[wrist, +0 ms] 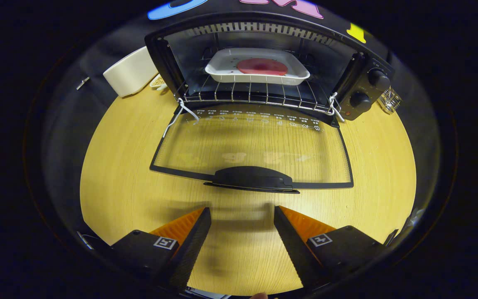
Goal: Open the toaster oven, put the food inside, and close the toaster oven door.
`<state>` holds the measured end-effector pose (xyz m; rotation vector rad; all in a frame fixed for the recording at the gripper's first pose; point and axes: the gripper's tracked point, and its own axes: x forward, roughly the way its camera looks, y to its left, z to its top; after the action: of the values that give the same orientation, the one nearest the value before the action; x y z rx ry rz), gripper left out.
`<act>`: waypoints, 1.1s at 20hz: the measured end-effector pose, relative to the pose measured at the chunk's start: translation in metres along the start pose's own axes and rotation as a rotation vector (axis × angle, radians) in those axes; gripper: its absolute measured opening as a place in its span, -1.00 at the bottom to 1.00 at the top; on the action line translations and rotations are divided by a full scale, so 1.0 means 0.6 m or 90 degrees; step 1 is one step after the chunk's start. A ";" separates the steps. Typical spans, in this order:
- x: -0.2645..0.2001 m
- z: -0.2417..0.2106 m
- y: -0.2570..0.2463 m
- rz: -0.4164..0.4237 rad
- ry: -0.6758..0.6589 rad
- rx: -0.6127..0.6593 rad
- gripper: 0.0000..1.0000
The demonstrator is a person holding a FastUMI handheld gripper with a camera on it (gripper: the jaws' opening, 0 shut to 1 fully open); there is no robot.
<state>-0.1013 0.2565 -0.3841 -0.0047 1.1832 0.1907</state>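
The toaster oven point(264, 70) stands at the far side of the round wooden surface point(114, 182), black, with two round knobs point(369, 89) stacked on its right-hand panel. Its glass door point(255, 145) is folded fully down and lies flat toward the fingers, the dark handle point(253, 179) at its near edge. A row of small white markings runs along the glass close to the hinge. Inside, a wire rack point(255, 93) carries a white tray point(257, 68), and on the tray lies the food point(262, 66), a flat, round, reddish-pink piece. White ties loop at both front corners of the rack.

The gripper point(242, 214) sits low over the surface with its fingers point(195, 236) wide apart, holding nothing and touching nothing. The bare wood shows between them, and the door handle lies just ahead of the tips, apart from them.

To the left of the oven a cream-coloured box-shaped thing point(131, 77) rests at the edge of the surface. To the right of the oven, past the knobs, stands a small clear glass object point(389, 101).
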 end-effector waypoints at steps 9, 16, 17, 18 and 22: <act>0.018 0.028 -0.007 0.003 -0.024 0.049 0.98; -0.029 0.041 -0.005 0.025 -0.096 0.068 0.97; -0.034 0.044 -0.001 0.029 -0.104 0.072 0.97; -0.044 0.047 -0.002 0.033 -0.112 0.075 0.98; -0.075 0.058 -0.002 0.044 -0.141 0.072 0.98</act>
<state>-0.0858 0.2525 -0.3296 0.1535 0.9722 0.1805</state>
